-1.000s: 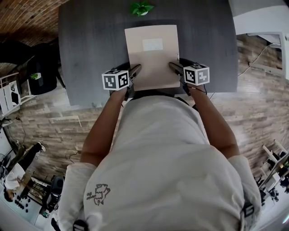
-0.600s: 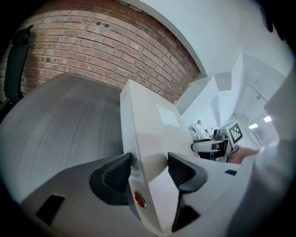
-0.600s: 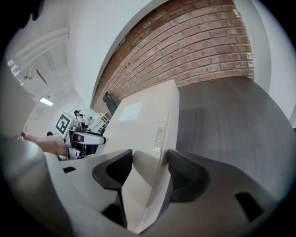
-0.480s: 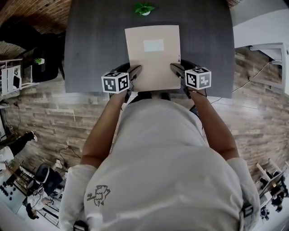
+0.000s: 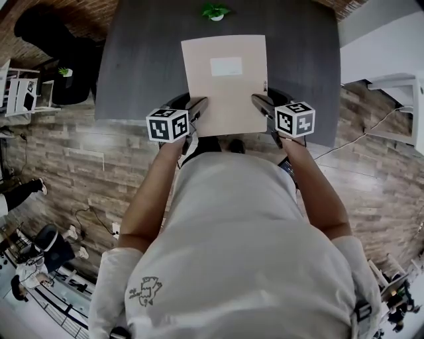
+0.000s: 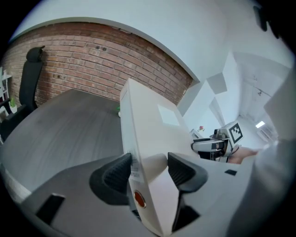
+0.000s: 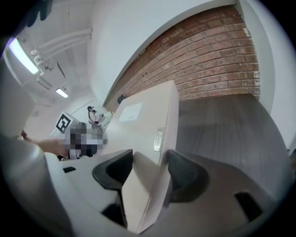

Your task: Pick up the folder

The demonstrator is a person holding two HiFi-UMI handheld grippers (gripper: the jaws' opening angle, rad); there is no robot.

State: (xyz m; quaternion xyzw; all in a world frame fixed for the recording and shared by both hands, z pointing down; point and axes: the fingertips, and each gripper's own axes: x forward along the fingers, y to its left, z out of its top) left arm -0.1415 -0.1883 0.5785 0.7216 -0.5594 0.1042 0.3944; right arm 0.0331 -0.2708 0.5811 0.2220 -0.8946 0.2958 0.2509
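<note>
The folder (image 5: 225, 86) is a thick beige file box with a white label on its top face, held level above the dark grey table (image 5: 146, 59). My left gripper (image 5: 199, 104) is shut on its near left edge and my right gripper (image 5: 260, 100) on its near right edge. In the left gripper view the folder (image 6: 148, 125) stands edge-on between the pads of the left gripper (image 6: 150, 169), a red dot showing on its spine. In the right gripper view the right gripper (image 7: 150, 169) clamps the folder (image 7: 138, 120) near a small metal clip.
A small green plant (image 5: 216, 11) stands at the table's far edge. A black office chair (image 6: 27, 78) is by the brick wall (image 6: 92, 65) to the left. Wood floor (image 5: 79, 152) lies around the table's near edge.
Both grippers have risen with the folder held between them. The folder looks larger and its near edge now hangs past the table's front edge.
</note>
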